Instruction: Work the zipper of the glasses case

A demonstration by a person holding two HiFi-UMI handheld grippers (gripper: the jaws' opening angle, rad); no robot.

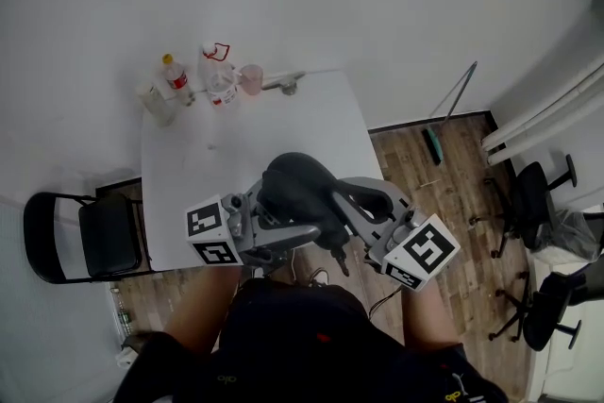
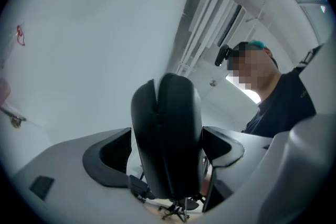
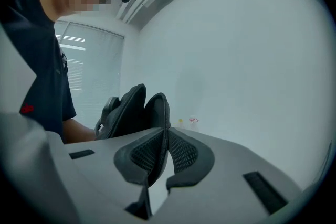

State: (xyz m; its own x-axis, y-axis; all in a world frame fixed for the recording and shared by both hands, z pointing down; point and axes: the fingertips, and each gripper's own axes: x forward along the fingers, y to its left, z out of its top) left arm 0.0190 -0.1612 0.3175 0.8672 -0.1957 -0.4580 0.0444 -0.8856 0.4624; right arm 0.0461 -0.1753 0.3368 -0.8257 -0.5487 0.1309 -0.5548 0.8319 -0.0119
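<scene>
**A:** Where is the glasses case (image 1: 300, 186)?

**B:** Off the worktop (image 1: 247, 151), held in the air over its near edge, just in front of the person and between both grippers

**A:** What about the left gripper (image 2: 166, 150)?

**B:** Its fingers (image 2: 105, 159) stand wide apart. The case is upright between them, and a gap shows on one side, so there's no squeeze

**A:** And the right gripper (image 3: 164, 136)?

**B:** Its fingers (image 3: 186, 152) are pinched tight on a thin edge of the case. I can't tell whether that is the zipper pull

**A:** Is the case open?

**B:** Seen from the right gripper view, its two halves stand apart. Some bottles (image 1: 176, 78) sit well away at the worktop's far edge
</scene>
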